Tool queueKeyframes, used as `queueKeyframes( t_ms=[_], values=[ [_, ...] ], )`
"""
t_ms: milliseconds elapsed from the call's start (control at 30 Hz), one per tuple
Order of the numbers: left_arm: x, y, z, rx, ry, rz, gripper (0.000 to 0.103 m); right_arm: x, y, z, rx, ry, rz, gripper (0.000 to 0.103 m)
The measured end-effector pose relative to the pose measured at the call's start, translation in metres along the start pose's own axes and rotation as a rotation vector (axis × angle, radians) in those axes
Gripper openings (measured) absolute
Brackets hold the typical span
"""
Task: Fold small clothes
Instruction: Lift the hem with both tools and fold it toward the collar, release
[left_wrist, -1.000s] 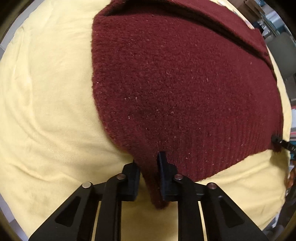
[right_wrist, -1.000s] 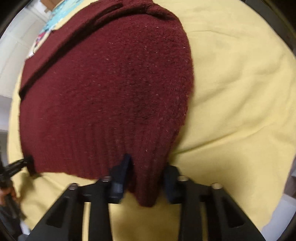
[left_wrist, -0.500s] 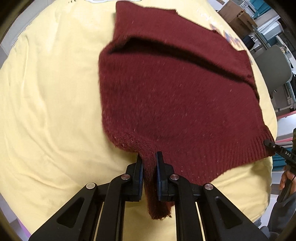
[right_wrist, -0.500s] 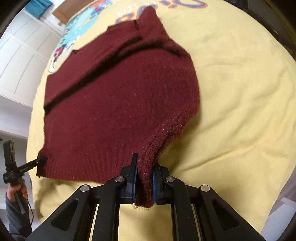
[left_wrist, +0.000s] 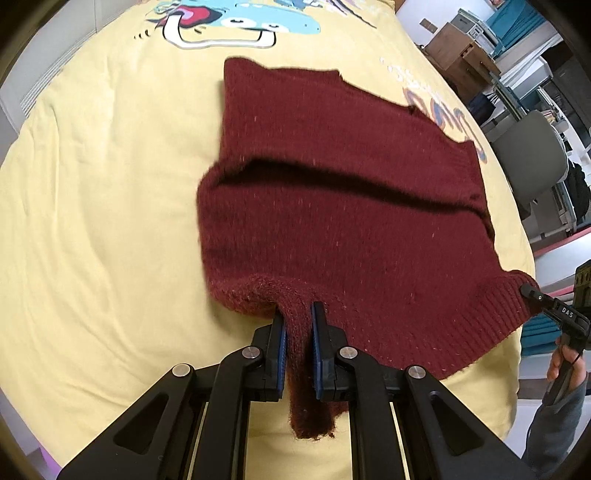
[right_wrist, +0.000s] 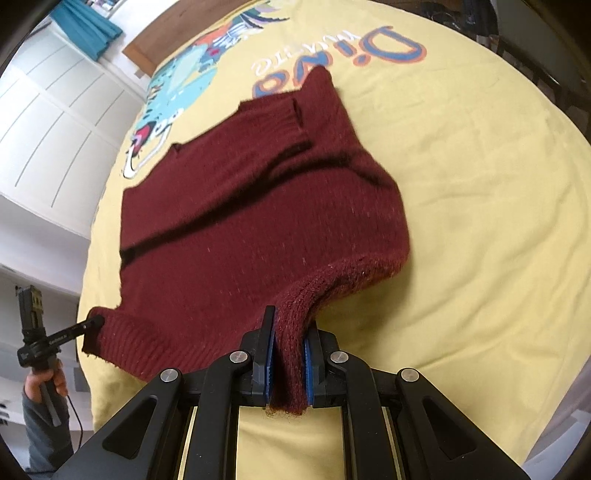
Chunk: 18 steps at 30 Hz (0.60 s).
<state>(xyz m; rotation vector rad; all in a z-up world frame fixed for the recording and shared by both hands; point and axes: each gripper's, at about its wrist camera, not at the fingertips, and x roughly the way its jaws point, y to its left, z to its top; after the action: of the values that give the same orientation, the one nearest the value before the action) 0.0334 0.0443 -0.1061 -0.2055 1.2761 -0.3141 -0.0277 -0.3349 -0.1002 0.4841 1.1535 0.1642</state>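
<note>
Sweater (left_wrist: 343, 221), dark red knit, fills the middle of both views, lying on a yellow bedsheet (left_wrist: 103, 192) printed with a cartoon dinosaur and lettering toward the top of each frame. In the left wrist view the left hand-held gripper (left_wrist: 298, 343) sits at bottom centre, its blue-padded jaws pinched tight on a bunched corner of the ribbed hem, and a tongue of knit hangs down past the pads toward the bottom edge. The hem runs from there to the right edge of the frame, where the right hand-held gripper (left_wrist: 526, 290) has the other corner nipped in its black tips, a hand (left_wrist: 563, 363) in a grey sleeve below it.

Over to the right wrist view: the sweater (right_wrist: 258, 221) spreads from centre toward upper left, and the right hand-held gripper (right_wrist: 287, 350) at bottom centre is clamped narrow on its own hem corner, the knit rolled into a thick fold rising out of the jaws. At lower left the left hand-held gripper (right_wrist: 96, 321) bites the far corner. The near hem is raised off the sheet at both grips, with a dark crease running across the body of the garment, while the collar end lies flat near the printed lettering. White cabinet doors (right_wrist: 55, 122) show at the upper left.
</note>
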Motion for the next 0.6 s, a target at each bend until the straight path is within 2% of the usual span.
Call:
queueKeyframes(
  t_ms=[400, 600],
  values=[
    [-0.019, -0.007, 0.056, 0.035, -0.083, -0.005, 0.009, -0.01, 0.023, 0.064, -0.04, -0.091, 0.004, 0.012],
    [-0.024, -0.003, 0.092, 0.015, -0.129, -0.011, 0.009, -0.009, 0.034, 0.101, -0.051, -0.137, 0.002, 0.012]
  ],
)
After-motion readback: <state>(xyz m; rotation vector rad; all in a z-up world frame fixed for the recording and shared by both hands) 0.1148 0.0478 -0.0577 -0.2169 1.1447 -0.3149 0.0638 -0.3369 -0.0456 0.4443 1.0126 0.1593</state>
